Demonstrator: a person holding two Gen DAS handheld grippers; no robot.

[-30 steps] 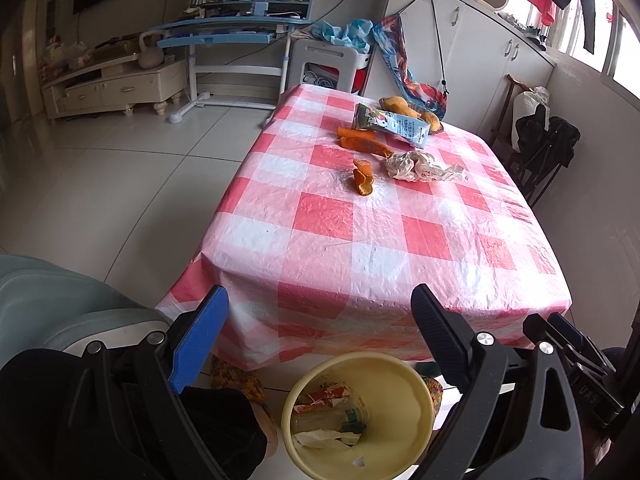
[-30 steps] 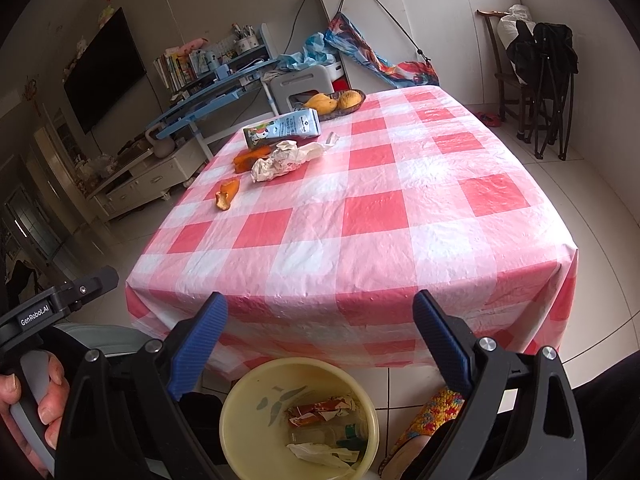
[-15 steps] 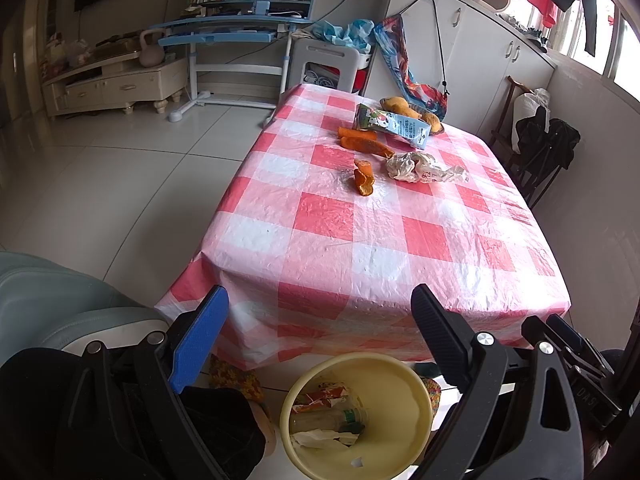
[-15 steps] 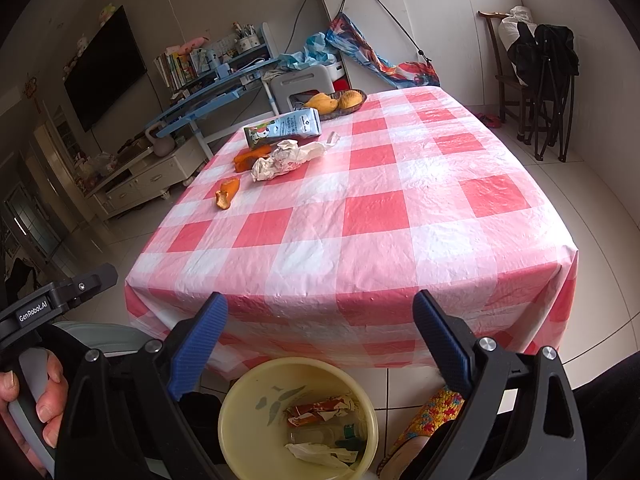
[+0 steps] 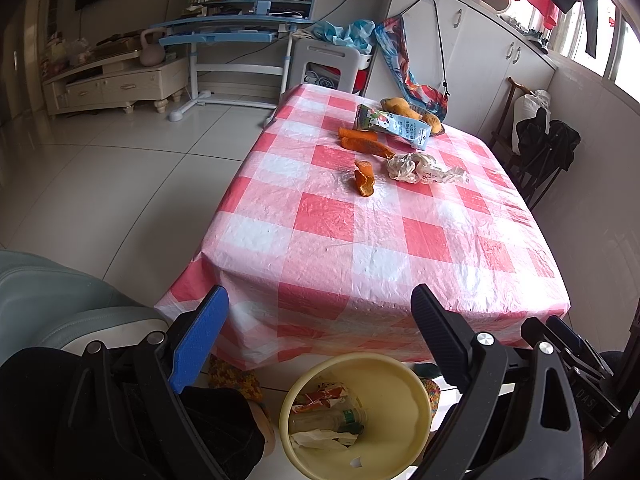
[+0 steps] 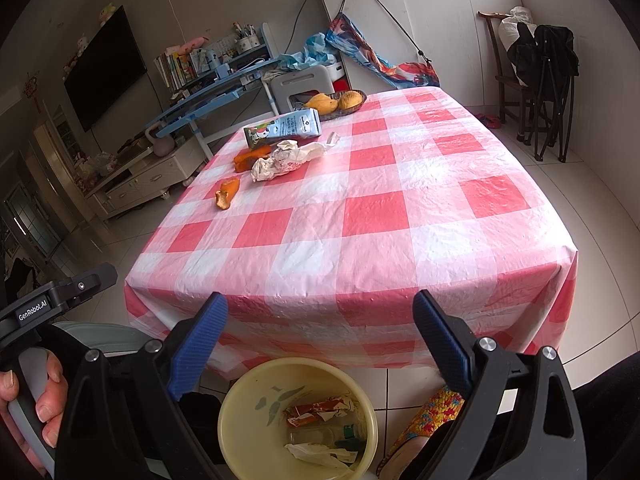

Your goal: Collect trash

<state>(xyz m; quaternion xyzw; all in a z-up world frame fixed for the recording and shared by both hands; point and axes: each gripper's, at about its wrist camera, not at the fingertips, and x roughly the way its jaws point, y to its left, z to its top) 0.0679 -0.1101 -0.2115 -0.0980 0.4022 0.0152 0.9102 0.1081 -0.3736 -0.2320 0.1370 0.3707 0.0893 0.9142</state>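
Both tongs are released and hold nothing. The left gripper and the right gripper hang with jaws spread wide, above the round pale-yellow plastic bin on the floor at the near edge of the table.

The bin already contains a red-and-white wrapper, a clear bottle with a green cap and crumpled white paper.

The remaining trash lies toward the far end of the red-and-white checked plastic tablecloth, well apart from both grippers:
- 1 curled orange peel piece, nearest the grippers.
- 1 crumpled white paper wrapper, just beside it.
- Larger orange peel pieces, near the carton.
- 1 blue-and-green milk carton lying on its side.

A dark shallow dish of yellow-orange fruit stands just behind the carton and is probably not trash.

Likely faults from this position:
1. The thin, wrinkled cloth may be pinched with a flat peel and dragged, shifting every item.
2. The light wrapper may slip from the jaws during the long carry to the bin.
3. The carton may leak if squeezed.
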